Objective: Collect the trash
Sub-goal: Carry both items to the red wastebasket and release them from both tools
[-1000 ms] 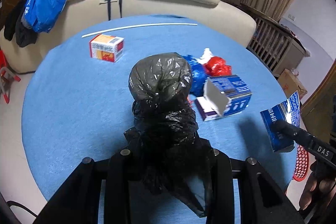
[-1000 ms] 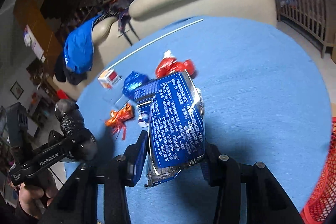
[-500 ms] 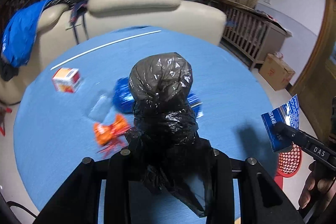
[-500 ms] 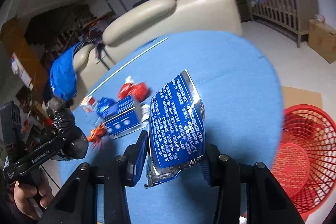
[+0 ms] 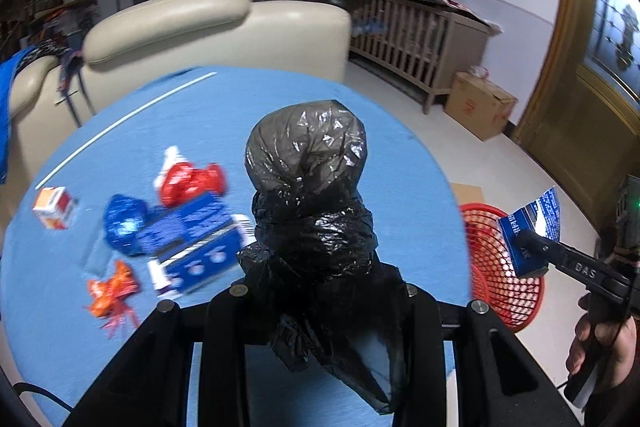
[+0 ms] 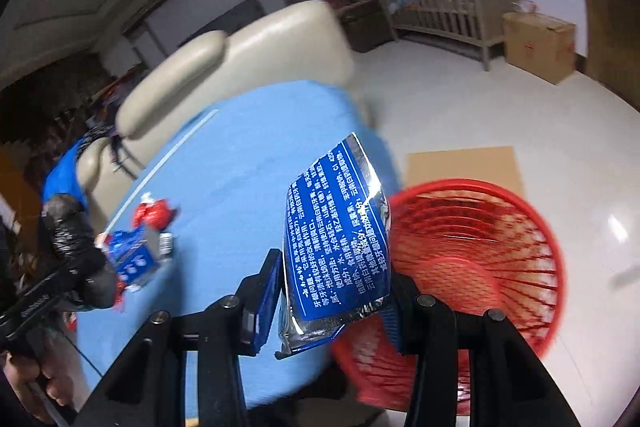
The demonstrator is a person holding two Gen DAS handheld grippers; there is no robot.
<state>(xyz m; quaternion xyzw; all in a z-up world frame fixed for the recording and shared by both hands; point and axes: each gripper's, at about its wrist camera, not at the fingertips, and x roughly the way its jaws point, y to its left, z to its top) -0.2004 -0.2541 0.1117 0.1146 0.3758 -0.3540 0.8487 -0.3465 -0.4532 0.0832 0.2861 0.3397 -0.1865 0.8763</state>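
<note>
Right wrist view: right gripper (image 6: 332,291) clamps blue foil packet (image 6: 338,231) above red basket (image 6: 500,227) on floor. Left gripper (image 5: 320,291) clamps black bag (image 5: 308,187) over blue tabletop (image 5: 248,107); remaining wrappers lie left, sofa (image 5: 208,23) far.

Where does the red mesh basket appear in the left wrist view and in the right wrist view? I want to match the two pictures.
Left wrist view: the red mesh basket is at the right, on the floor past the blue table's edge.
Right wrist view: the basket fills the lower right, behind the blue packet.
Shared landmark: the cream sofa behind the table.
</note>
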